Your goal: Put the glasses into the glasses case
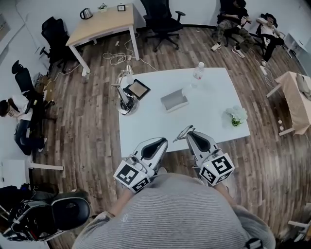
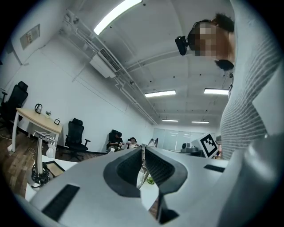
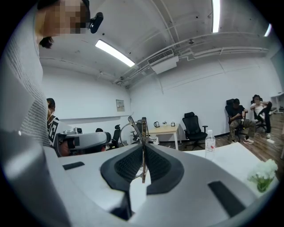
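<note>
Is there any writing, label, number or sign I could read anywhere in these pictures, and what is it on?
No text can be read anywhere.
Bottle label: too small to read.
Wall notice: blurred, unreadable.
Small frame on the far desk: too small to read.
Marker cubes: black-and-white square patterns only, no letters or numbers.

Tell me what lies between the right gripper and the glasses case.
Only bare table separates the right gripper from the glasses case; the head view shows it.
</note>
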The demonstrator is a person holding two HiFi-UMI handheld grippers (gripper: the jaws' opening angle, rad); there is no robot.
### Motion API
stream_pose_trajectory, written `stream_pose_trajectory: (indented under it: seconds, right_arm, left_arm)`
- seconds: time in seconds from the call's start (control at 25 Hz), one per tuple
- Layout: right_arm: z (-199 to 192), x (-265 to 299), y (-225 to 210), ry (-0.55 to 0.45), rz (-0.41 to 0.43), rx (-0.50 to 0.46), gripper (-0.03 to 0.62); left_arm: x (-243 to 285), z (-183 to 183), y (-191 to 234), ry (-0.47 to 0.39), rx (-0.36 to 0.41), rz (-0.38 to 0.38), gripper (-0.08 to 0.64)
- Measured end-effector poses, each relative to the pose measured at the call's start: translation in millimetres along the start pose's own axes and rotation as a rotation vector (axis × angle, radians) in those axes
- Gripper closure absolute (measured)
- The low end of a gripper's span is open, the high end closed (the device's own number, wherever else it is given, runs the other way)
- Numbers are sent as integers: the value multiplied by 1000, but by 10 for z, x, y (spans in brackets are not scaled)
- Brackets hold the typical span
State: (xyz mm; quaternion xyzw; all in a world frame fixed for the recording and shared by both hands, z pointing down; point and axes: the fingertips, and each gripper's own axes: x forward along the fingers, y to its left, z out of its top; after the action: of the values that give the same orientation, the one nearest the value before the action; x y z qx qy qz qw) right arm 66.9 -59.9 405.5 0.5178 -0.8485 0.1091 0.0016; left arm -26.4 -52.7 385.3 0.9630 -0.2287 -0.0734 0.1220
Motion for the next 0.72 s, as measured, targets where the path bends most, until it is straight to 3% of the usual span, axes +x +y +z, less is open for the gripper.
stream_pose_trajectory:
  seconds: [0.4, 0.52, 0.72]
  right_arm:
    - [44, 338, 34, 1, -23, -21, 566]
    - [24, 405, 36, 14, -25, -28, 566]
    - [51, 494, -29, 34, -30, -44, 566]
  left_arm:
    - [-81, 66, 245, 1, 78, -46, 534]
    - [-51, 141, 227, -38, 118, -74, 545]
    - [-30, 139, 273, -44, 118, -78, 545]
